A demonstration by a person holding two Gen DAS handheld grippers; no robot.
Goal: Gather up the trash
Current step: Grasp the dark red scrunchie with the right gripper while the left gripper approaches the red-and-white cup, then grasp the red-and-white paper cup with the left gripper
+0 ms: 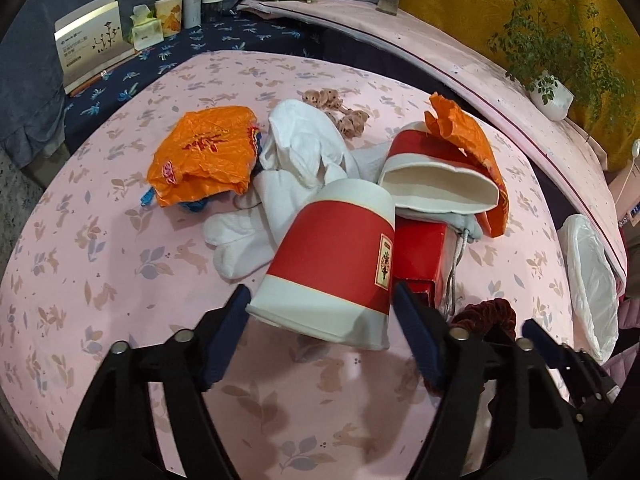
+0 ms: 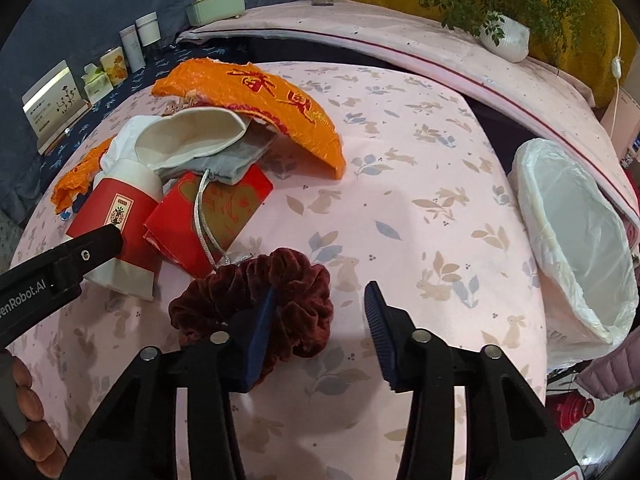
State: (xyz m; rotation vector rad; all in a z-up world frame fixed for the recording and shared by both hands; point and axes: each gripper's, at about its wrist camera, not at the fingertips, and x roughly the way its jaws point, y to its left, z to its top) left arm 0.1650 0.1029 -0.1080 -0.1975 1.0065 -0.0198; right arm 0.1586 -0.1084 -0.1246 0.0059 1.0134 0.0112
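A red and white paper cup (image 1: 332,264) lies on its side on the pink bedsheet, its base between the open fingers of my left gripper (image 1: 320,312); I cannot tell whether the pads touch it. It also shows in the right wrist view (image 2: 116,220). Behind it lie a second squashed cup (image 1: 436,176), a red envelope (image 2: 212,216), orange plastic bags (image 1: 204,152) (image 2: 272,100) and white cloth (image 1: 304,152). My right gripper (image 2: 320,300) is open, its left finger over a dark red velvet scrunchie (image 2: 288,280). A white-lined trash bin (image 2: 576,240) stands at the right.
A grey drawstring pouch (image 2: 236,160) lies on the envelope. Boxes and bottles (image 1: 160,12) stand on the blue cloth at the back left. A potted plant (image 2: 504,32) sits on the pink ledge behind. A brown toy string (image 1: 336,108) lies on the sheet.
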